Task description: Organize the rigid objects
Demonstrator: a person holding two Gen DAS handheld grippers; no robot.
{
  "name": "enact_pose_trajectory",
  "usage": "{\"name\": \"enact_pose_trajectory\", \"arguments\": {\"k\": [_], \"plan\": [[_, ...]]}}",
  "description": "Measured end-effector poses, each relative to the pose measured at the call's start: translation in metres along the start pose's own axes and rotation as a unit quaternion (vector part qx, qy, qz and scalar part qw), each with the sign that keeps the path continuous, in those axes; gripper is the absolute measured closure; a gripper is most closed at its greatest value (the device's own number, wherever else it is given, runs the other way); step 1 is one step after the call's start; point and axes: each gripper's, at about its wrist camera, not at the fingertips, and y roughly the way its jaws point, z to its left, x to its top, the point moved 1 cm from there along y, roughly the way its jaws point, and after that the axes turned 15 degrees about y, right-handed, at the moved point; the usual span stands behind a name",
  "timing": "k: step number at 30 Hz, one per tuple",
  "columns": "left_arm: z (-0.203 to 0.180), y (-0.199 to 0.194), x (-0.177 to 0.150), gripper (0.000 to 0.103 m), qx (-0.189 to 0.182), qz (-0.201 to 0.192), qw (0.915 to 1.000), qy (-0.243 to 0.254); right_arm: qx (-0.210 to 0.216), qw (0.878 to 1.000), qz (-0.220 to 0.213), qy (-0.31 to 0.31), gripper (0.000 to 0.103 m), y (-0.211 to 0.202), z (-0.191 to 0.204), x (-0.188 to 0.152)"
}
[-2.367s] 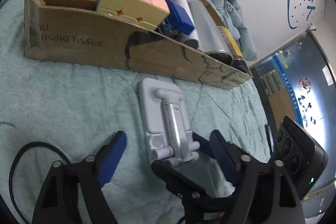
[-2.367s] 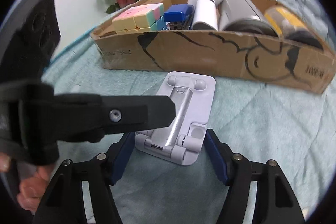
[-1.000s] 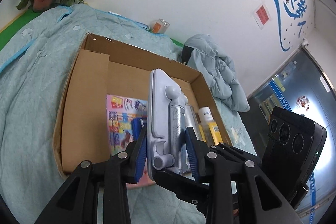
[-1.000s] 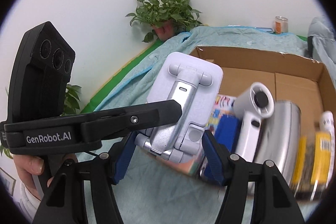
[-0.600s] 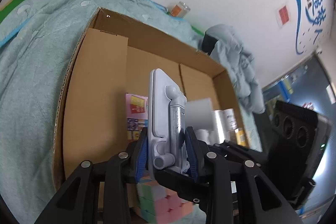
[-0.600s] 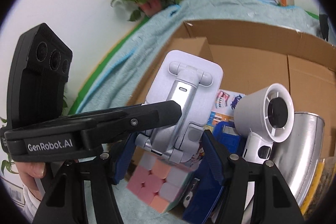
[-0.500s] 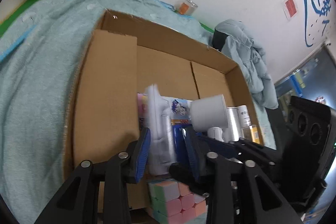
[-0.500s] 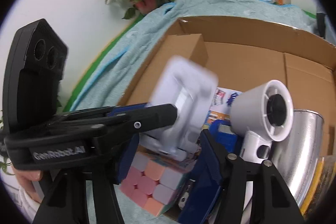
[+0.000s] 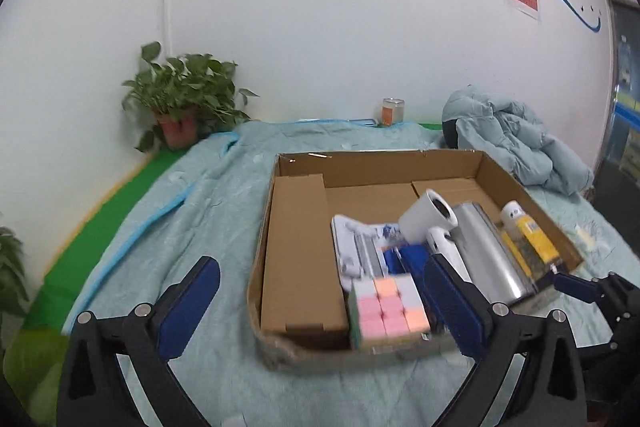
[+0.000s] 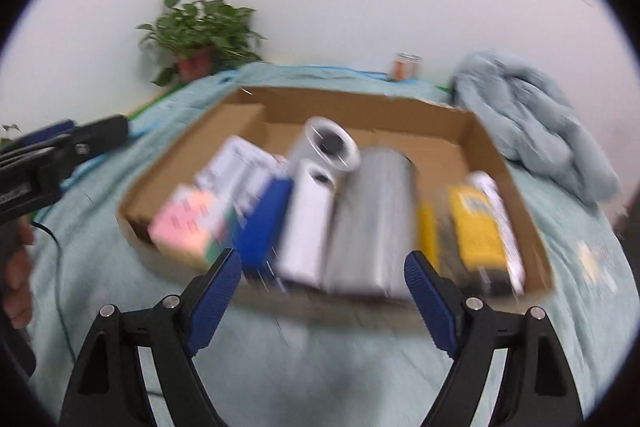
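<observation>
Both claws are hanging empty in front of the cardboard box (image 9: 496, 171); the left gripper (image 9: 320, 303) has just been opening wide, the right gripper (image 10: 322, 277) too — nothing between either pair of jaws; the white phone stand (image 9: 352, 247) is lying inside the box, beside the pastel cube (image 9: 390, 311).

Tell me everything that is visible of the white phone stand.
The phone stand is white with a silvery middle arm, seemingly plastic and metal, folded flat. It lies in the cardboard box, beside the inner flap, behind the pastel cube. A blue item covers its near right corner and the white fan is at its right. No gripper touches it. It is blurred, so finer parts are unclear.
</observation>
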Motion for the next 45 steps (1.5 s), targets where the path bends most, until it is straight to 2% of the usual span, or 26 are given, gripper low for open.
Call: {"name": "enact_pose_trajectory", "arguments": {"k": [2,5,9,19,29,45], "plan": [[-0.017,-0.019,-0.016,0.000,0.013,-0.008,0.9998,-0.009,-0.011,1.000,-0.003,0.003,0.019,-0.007,-0.008,-0.013],[-0.035,-0.033,-0.028,0.001,0.004,-0.003,0.9995,-0.031,-0.021,1.000,-0.002,0.011,0.019,-0.019,-0.021,-0.028],[-0.056,-0.061,-0.030,0.001,0.000,-0.008,0.9995,-0.032,-0.023,1.000,0.003,0.020,0.019,-0.037,-0.034,-0.035],[-0.078,-0.112,-0.026,0.001,-0.004,-0.019,0.9994,-0.027,-0.021,0.999,-0.032,0.011,0.019,-0.078,-0.041,-0.042],[-0.092,-0.109,-0.033,0.001,-0.019,-0.003,0.9996,-0.020,-0.025,0.999,-0.040,0.011,0.019,-0.084,-0.042,-0.046],[-0.090,-0.094,-0.037,0.001,-0.016,0.005,0.9998,-0.010,-0.035,0.998,-0.042,0.010,0.019,-0.077,-0.038,-0.048]]}}
